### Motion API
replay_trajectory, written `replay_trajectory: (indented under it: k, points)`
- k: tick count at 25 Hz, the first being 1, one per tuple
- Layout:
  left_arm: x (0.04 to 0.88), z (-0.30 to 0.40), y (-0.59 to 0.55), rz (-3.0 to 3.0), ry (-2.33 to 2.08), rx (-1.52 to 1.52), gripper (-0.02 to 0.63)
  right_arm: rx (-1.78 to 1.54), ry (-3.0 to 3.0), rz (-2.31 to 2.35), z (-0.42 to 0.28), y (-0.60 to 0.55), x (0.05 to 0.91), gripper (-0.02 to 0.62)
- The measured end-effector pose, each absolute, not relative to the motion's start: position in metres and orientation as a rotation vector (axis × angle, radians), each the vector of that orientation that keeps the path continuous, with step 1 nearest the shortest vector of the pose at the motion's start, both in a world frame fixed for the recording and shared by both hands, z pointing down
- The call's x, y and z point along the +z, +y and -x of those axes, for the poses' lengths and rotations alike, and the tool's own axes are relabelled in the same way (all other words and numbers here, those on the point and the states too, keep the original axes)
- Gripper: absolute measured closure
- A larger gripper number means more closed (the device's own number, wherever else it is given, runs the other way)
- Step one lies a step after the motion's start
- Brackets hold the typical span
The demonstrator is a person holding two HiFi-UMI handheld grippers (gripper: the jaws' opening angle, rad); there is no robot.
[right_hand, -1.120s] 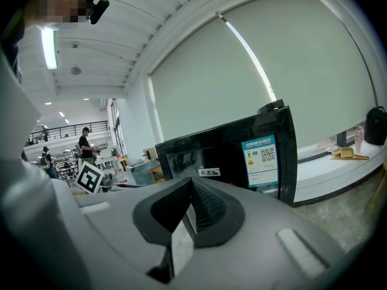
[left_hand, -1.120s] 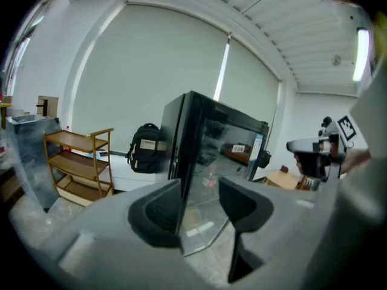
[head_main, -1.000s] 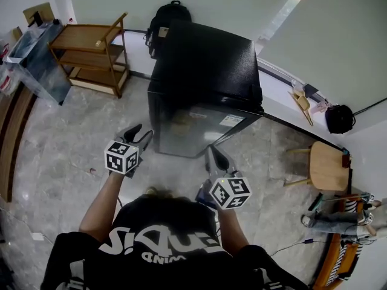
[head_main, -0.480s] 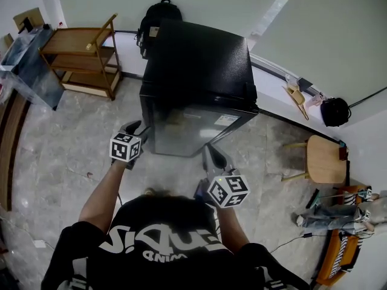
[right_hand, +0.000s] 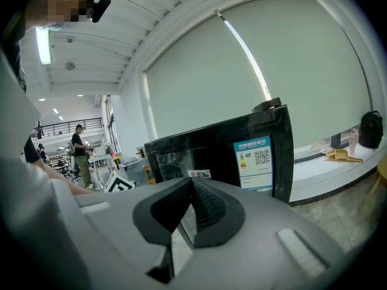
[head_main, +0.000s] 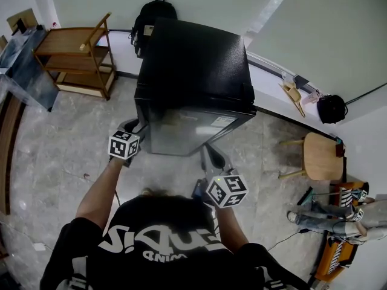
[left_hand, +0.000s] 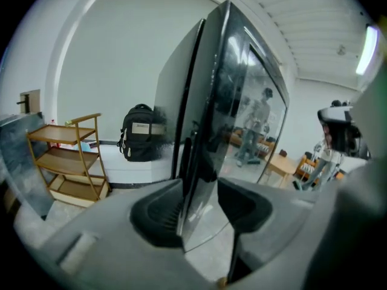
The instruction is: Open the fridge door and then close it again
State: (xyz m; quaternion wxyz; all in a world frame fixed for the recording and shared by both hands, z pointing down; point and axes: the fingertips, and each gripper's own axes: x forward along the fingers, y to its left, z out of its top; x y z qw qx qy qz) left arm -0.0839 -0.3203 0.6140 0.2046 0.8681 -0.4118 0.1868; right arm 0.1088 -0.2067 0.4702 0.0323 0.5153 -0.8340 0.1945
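The black fridge (head_main: 193, 59) stands in front of me with its glossy door (head_main: 181, 128) facing me. My left gripper (head_main: 136, 127) is at the door's left edge. In the left gripper view its jaws straddle that door edge (left_hand: 202, 156) and are closing; the left pad sits at the edge and a gap shows at the right pad. The door looks shut or nearly so against the fridge body (left_hand: 175, 101). My right gripper (head_main: 213, 156) hangs in front of the door's lower right, touching nothing. Its jaws (right_hand: 191, 189) are shut and empty, pointing at the fridge (right_hand: 242, 156).
A wooden shelf rack (head_main: 72, 53) stands left of the fridge, a clear bin (head_main: 21, 65) beyond it. A black backpack (head_main: 148, 14) leans behind the fridge on a low white ledge (head_main: 272, 89). A round wooden stool (head_main: 317, 156) and a black bag (head_main: 329, 109) are at right.
My left gripper has moved forward and down to the fridge door's left edge, so the edge now sits between its jaws. The right gripper has stayed where it was.
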Motion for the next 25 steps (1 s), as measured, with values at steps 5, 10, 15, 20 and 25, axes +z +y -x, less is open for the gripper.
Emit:
replay_trajectory:
  k: [5, 10, 15, 20, 25]
  points:
    - [0.615, 0.082, -0.323, -2.442, -1.117, 0.53, 0.425, 0.606, -2.558, -1.591, -0.109, -0.212, 0.472, 0.598]
    - [0.614, 0.081, -0.324, -2.445, -1.092, 0.509, 0.425, 0.619, -2.551, -1.579, -0.106, -0.216, 0.474, 0.598]
    - [0.615, 0.082, -0.324, -2.458, -1.043, 0.504, 0.439, 0.624, -2.543, -1.575, -0.107, -0.216, 0.476, 0.598]
    - [0.615, 0.083, -0.323, -2.473, -1.043, 0.527, 0.451, 0.632, -2.523, -1.575, -0.111, -0.211, 0.481, 0.598]
    - [0.615, 0.083, -0.321, -2.466, -1.041, 0.527, 0.454, 0.629, -2.514, -1.573, -0.112, -0.206, 0.482, 0.598]
